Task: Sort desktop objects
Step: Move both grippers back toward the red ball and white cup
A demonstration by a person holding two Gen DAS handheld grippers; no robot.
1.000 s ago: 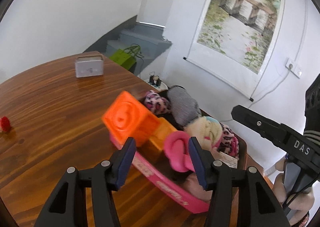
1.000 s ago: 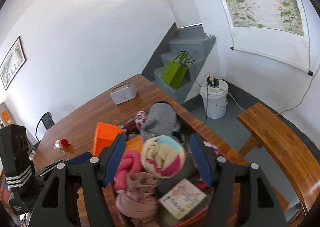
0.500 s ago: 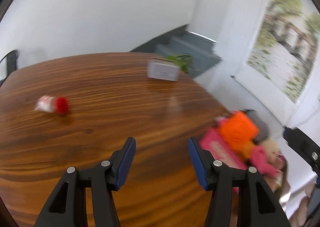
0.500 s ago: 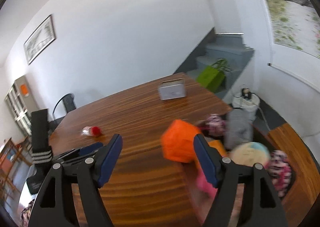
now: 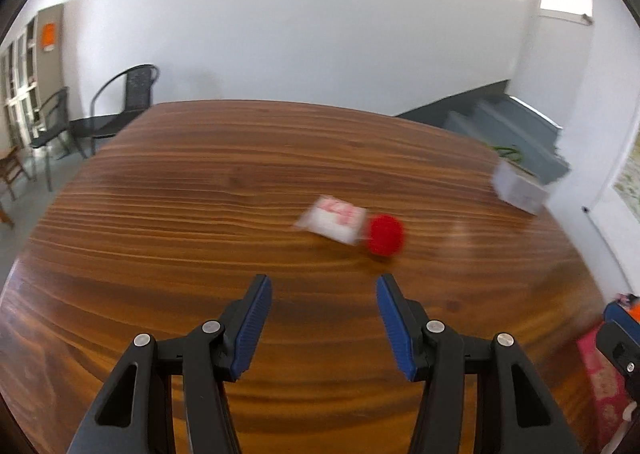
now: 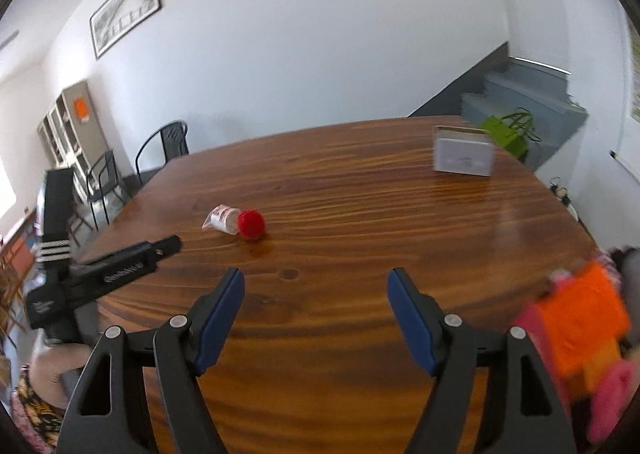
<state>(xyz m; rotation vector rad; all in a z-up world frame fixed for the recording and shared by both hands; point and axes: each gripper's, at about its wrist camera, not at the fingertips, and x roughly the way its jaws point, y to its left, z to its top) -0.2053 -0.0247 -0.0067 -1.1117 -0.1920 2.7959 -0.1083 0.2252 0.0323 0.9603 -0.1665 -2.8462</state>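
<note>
The left hand-held gripper [image 5: 324, 318] hangs over the wooden counter [image 5: 200, 214] with its blue pads parted to a moderate gap and nothing between them. Just beyond its tips, toward one o'clock in the left wrist view, a small plastic bottle [image 5: 334, 219] lies on its side, its red cap [image 5: 385, 235] pointing right; both are blurred. A white box [image 5: 518, 190] stands near the counter's edge at about two o'clock.

The right hand-held gripper [image 6: 316, 316] also stands empty above the counter, its jaws set wider after just opening further. In the right wrist view the bottle lies at about eleven o'clock from the pads, well apart from them, and the white box stands upright at one o'clock near the far edge. At four o'clock, at the counter's right edge, sits a blurred heap of an orange block [image 6: 580, 322] and pink soft things [image 6: 612, 394]. The left gripper's black body shows at nine o'clock, held by a hand [image 6: 56, 370] low at the frame's left.

Black chairs [image 5: 128, 102] stand beyond the counter against the white wall, and a green bag [image 6: 506, 130] rests by grey stairs [image 6: 520, 94].
</note>
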